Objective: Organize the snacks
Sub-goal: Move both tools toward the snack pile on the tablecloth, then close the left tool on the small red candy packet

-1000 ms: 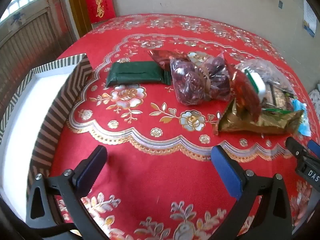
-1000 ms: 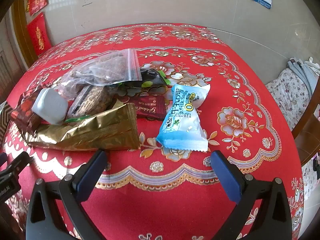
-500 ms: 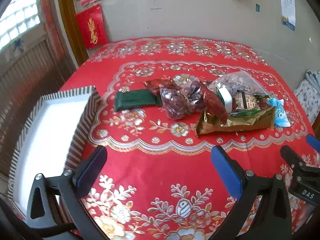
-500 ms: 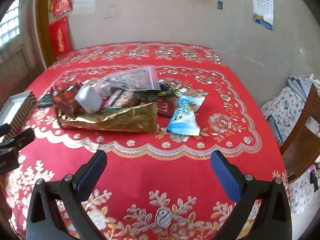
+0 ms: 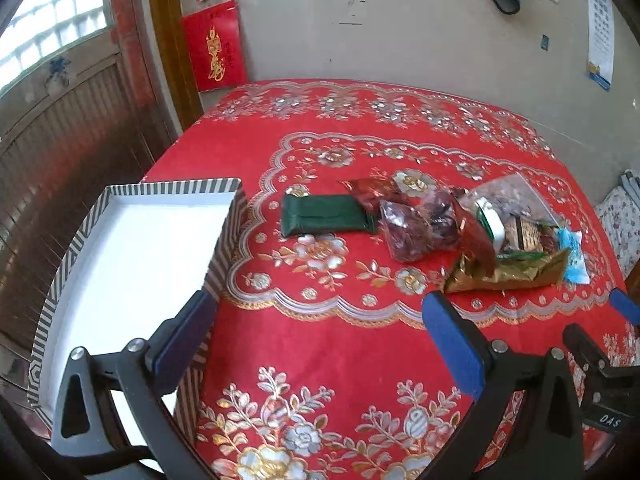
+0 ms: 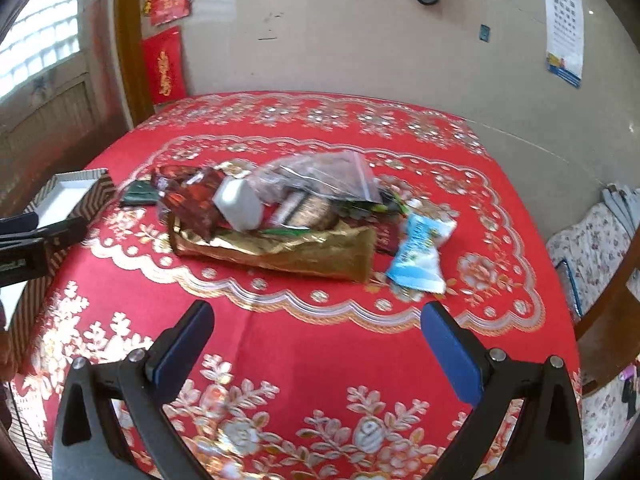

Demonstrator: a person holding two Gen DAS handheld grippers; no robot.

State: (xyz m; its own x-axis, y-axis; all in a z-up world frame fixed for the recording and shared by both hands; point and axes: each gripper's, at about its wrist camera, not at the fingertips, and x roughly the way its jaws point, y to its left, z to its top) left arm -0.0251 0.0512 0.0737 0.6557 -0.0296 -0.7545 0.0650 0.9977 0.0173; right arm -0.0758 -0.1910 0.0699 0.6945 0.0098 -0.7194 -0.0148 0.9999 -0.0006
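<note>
A heap of snacks lies mid-table on the red cloth: a dark green packet [image 5: 326,214], a clear bag of dark red fruit [image 5: 416,228], a long gold foil bag [image 5: 516,274] [image 6: 280,246], a white tub [image 6: 238,204], a zip bag [image 6: 324,174] and a light blue packet [image 6: 420,254]. A striped box with a white inside [image 5: 132,256] [image 6: 68,192] stands at the table's left edge. My left gripper [image 5: 316,340] hangs open, well short of the heap, nothing between its fingers. My right gripper [image 6: 318,344] is open and empty too, in front of the gold bag.
The round table [image 5: 320,360] ends close to a tiled wall behind. A wooden door and red hangings [image 5: 214,46] are at the left. Wooden chair parts [image 6: 612,292] and flowered fabric stand at the right. Bare cloth lies between the grippers and the heap.
Both grippers have pulled back and risen away from the snacks, so the heap looks smaller and more of the box, table and wall shows. Nothing was picked up.
</note>
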